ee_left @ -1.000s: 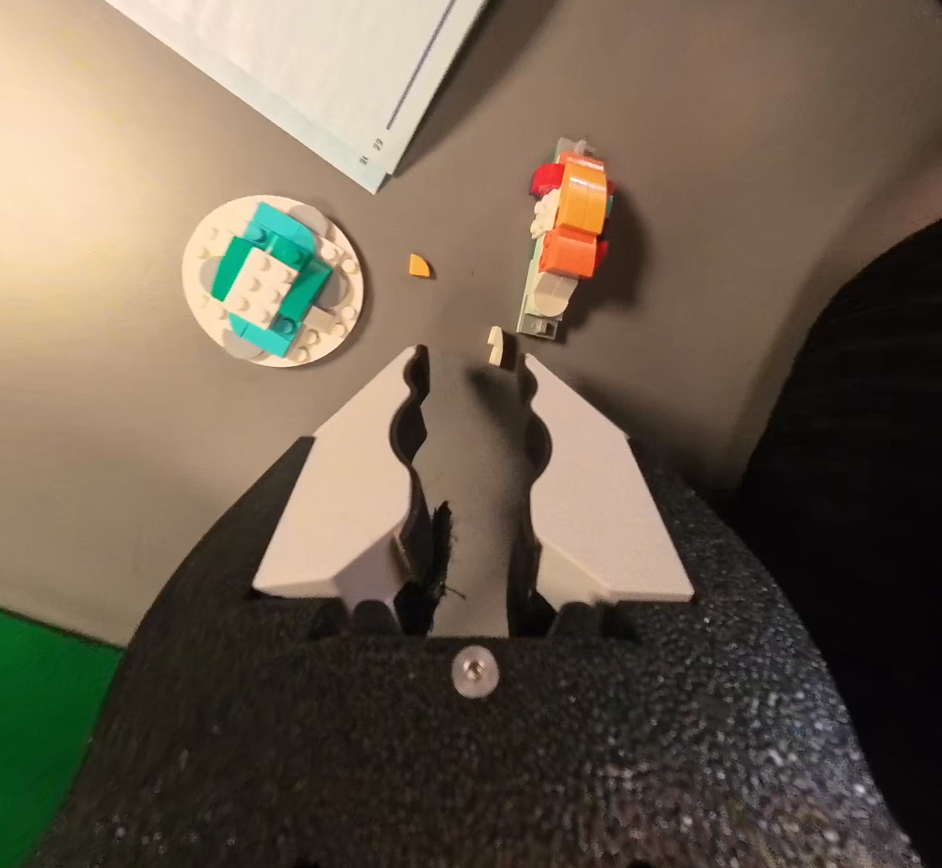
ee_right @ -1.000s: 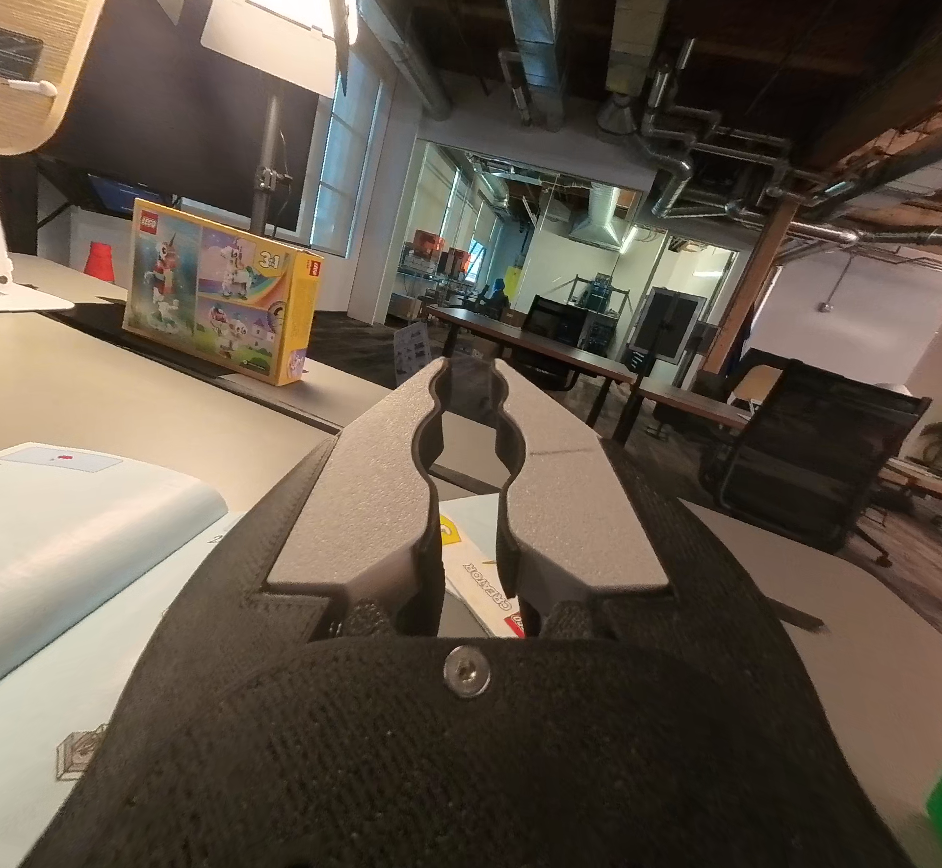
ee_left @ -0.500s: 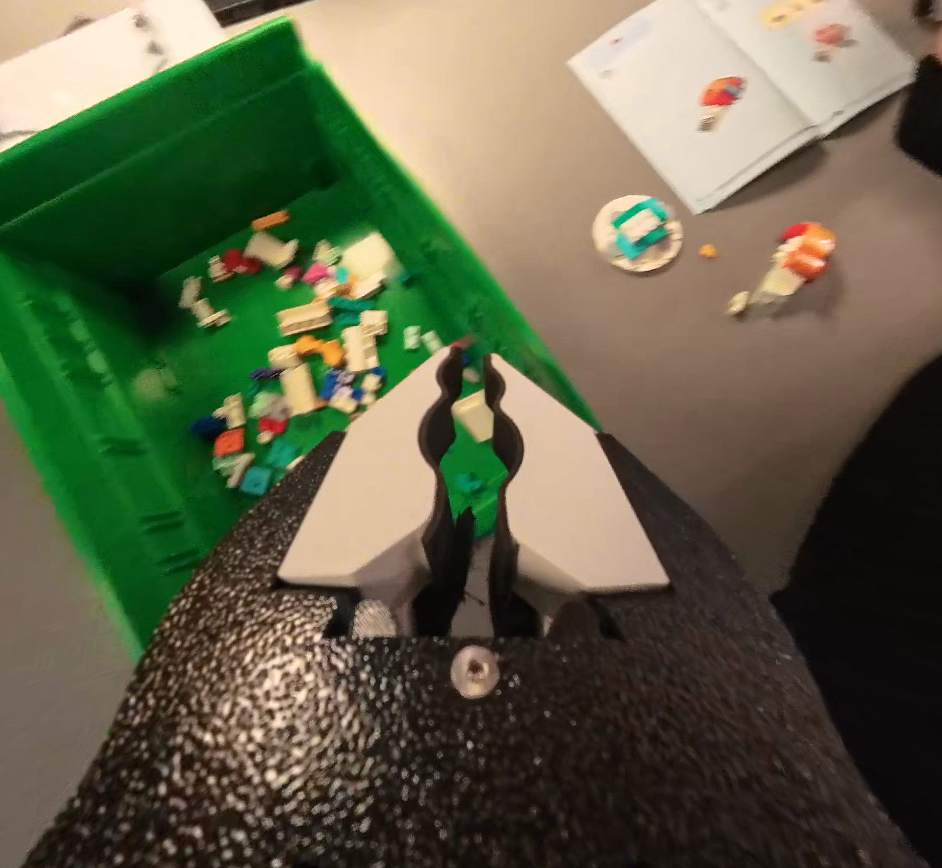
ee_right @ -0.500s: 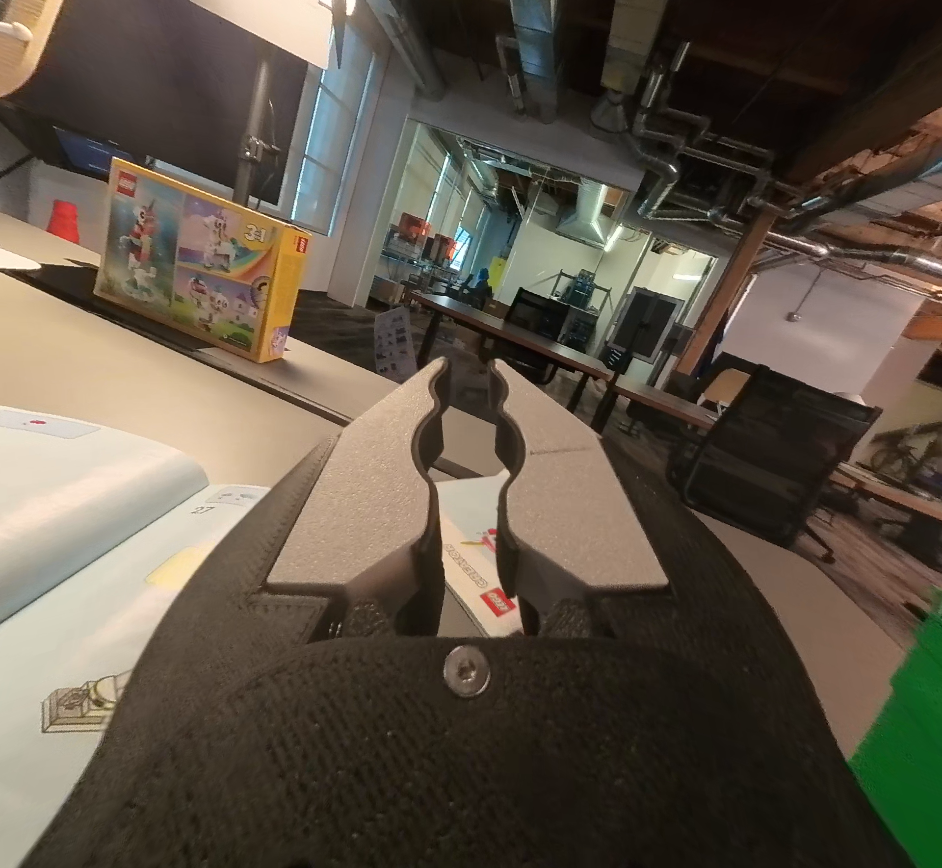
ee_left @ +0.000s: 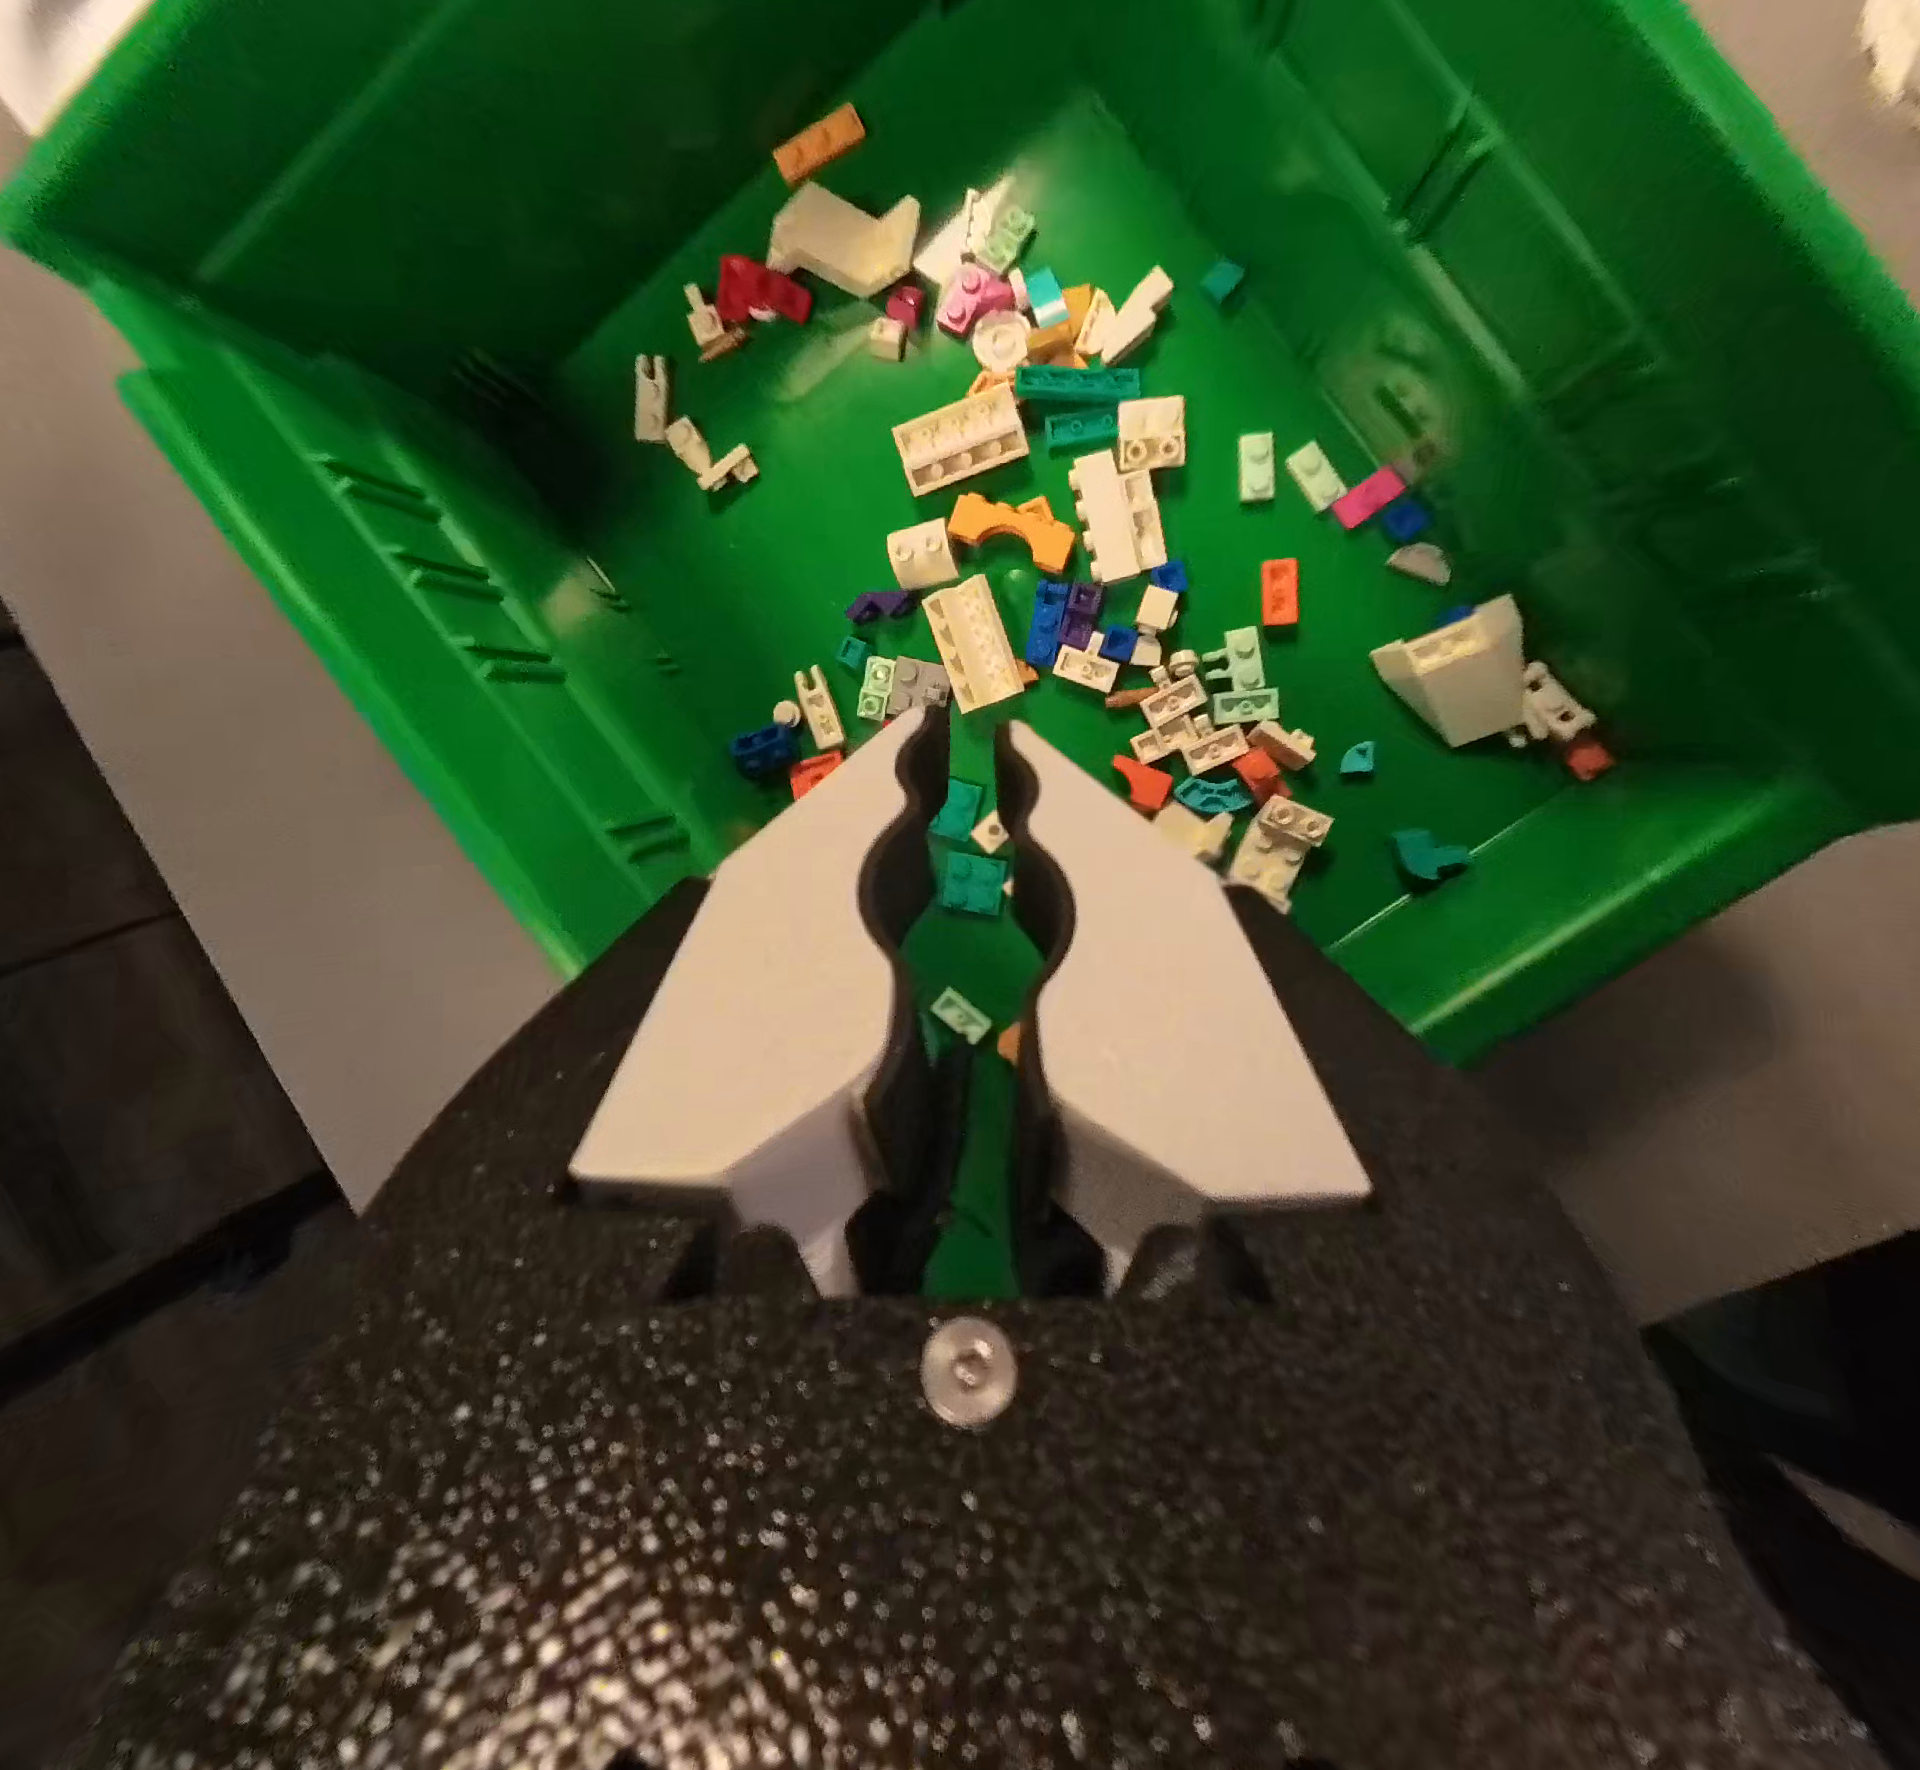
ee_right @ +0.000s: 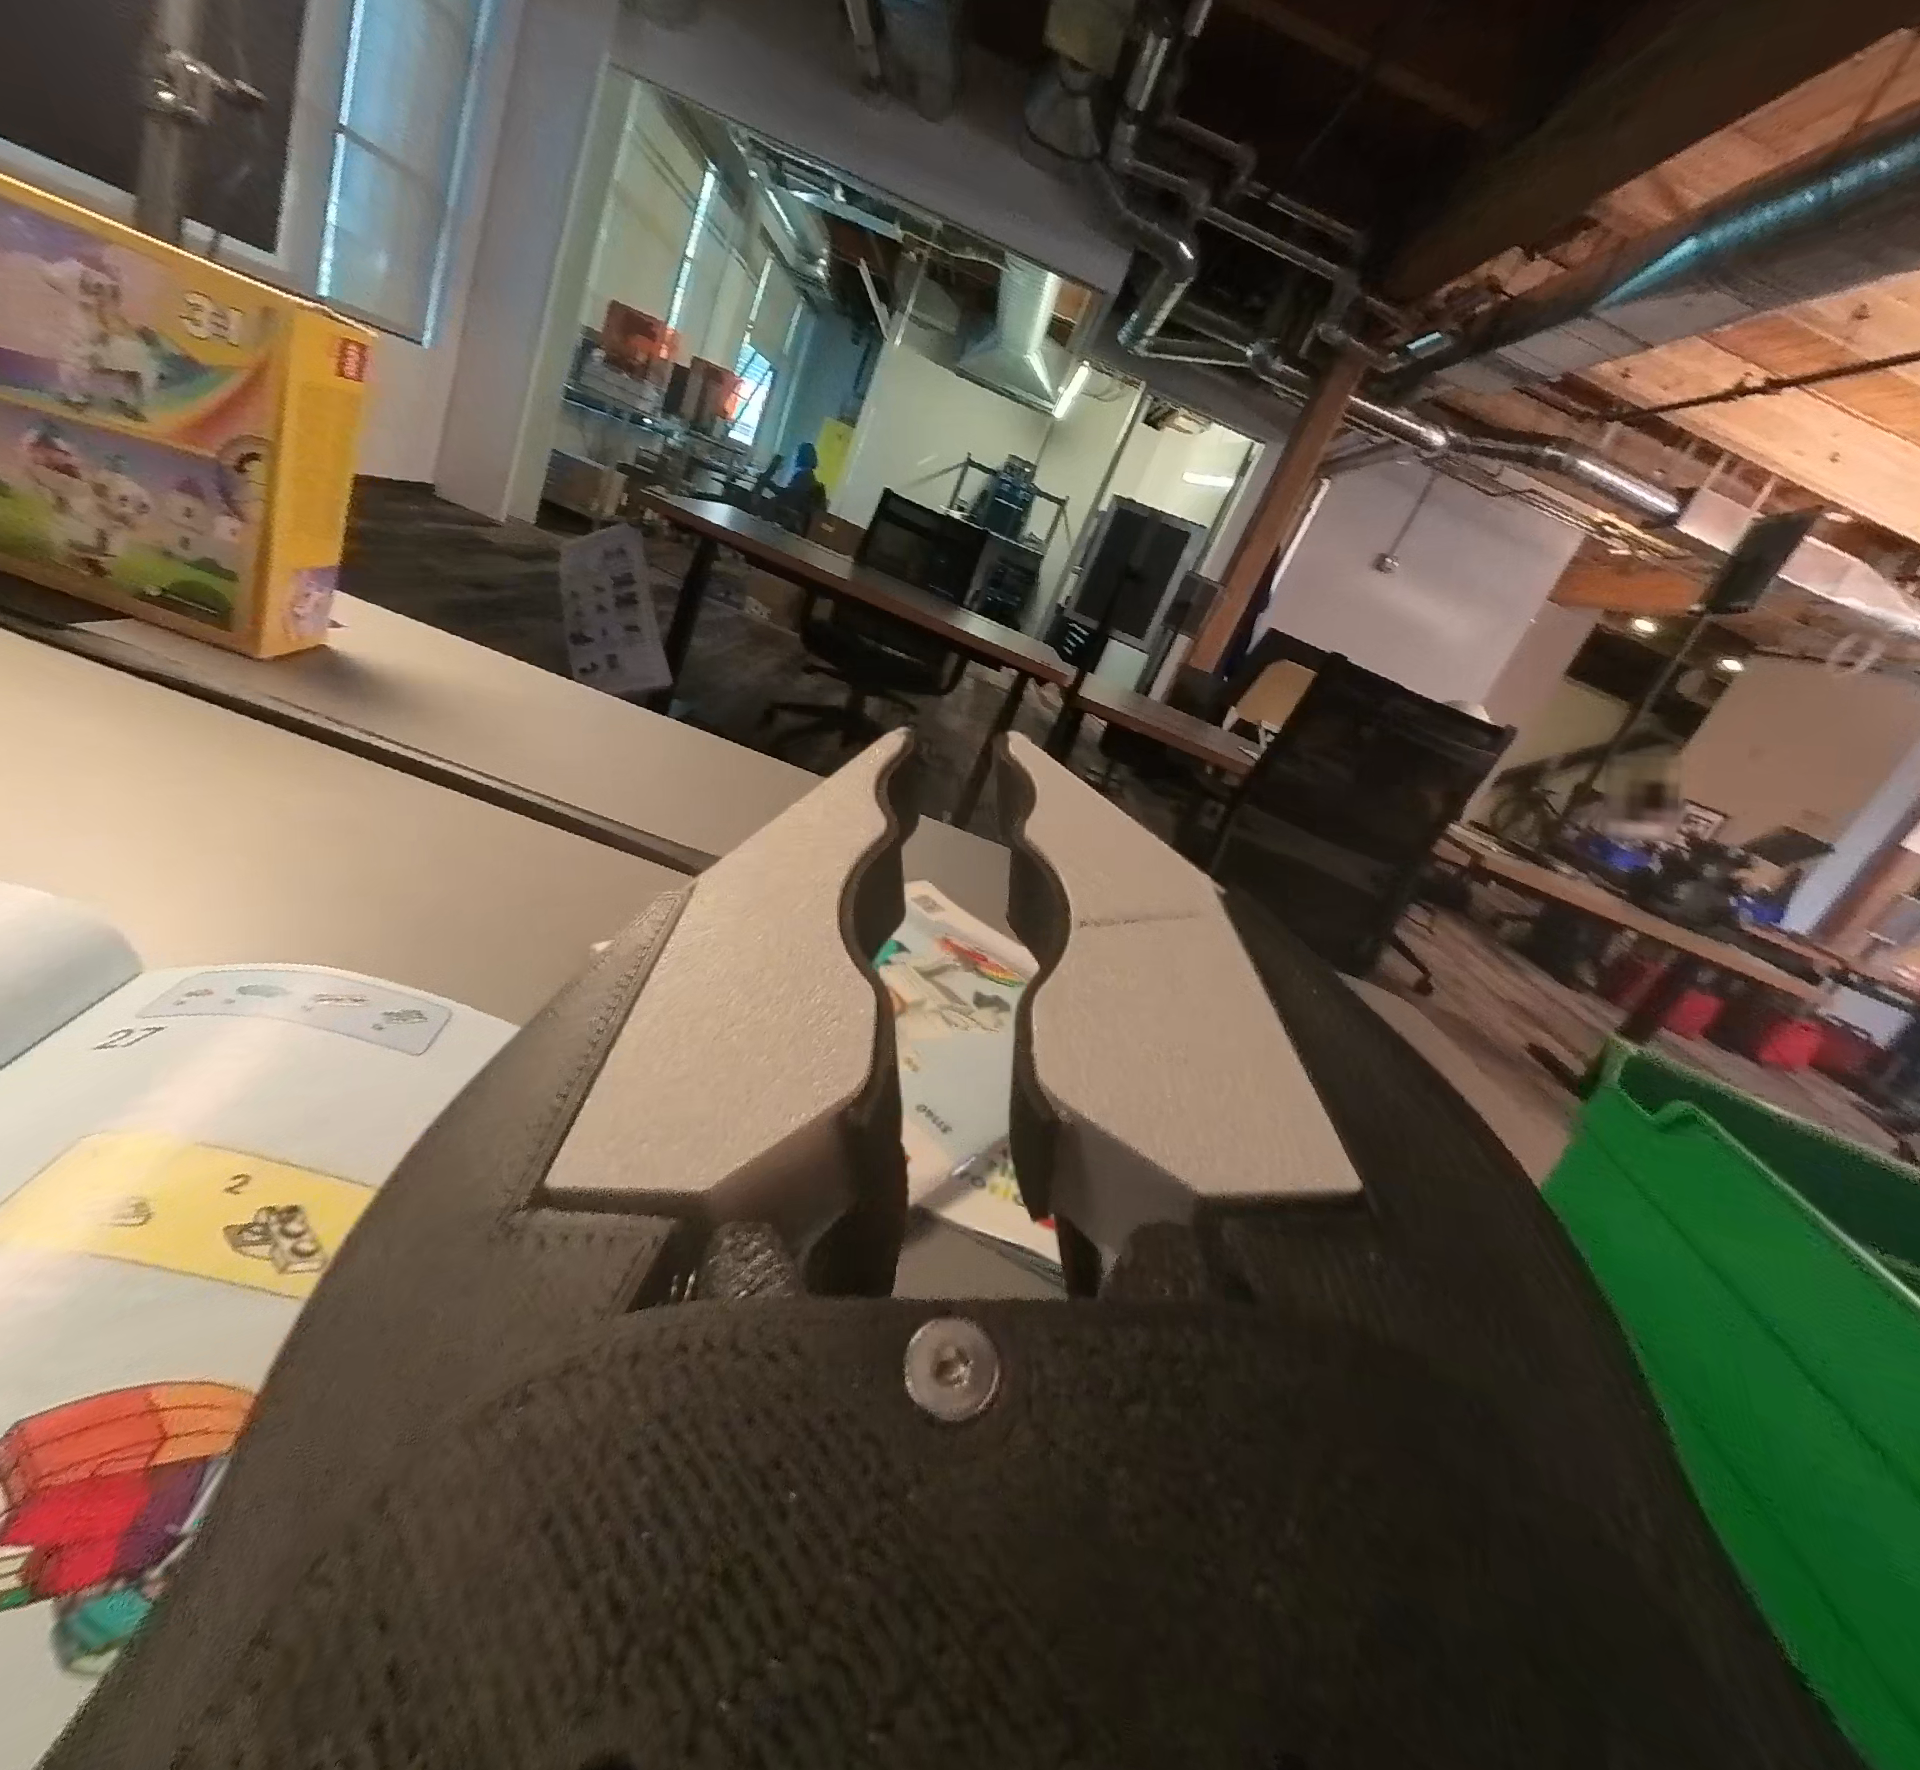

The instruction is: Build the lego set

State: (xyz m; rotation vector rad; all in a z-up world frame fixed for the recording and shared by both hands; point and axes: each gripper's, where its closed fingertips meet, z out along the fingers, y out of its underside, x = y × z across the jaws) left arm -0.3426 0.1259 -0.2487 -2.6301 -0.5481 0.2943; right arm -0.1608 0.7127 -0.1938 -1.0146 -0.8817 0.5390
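Bricks [ee_left: 1049, 577] by the dozen lie loose on the floor of a green bin [ee_left: 436, 515], signalling a build far from finished. Left gripper [ee_left: 961, 738] hangs above them, fingers slightly parted and empty, teal plates showing in the gap toward 12 o'clock. Right gripper [ee_right: 954, 749], also parted and empty, idles over the open instruction booklet [ee_right: 208, 1190] at 9 o'clock; no assembled model appears.

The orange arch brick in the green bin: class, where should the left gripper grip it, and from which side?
Probably from above. The orange arch brick lies flat on the green bin floor; the left gripper, open, could close across its narrow width, mid-span, since white bricks crowd its ends.
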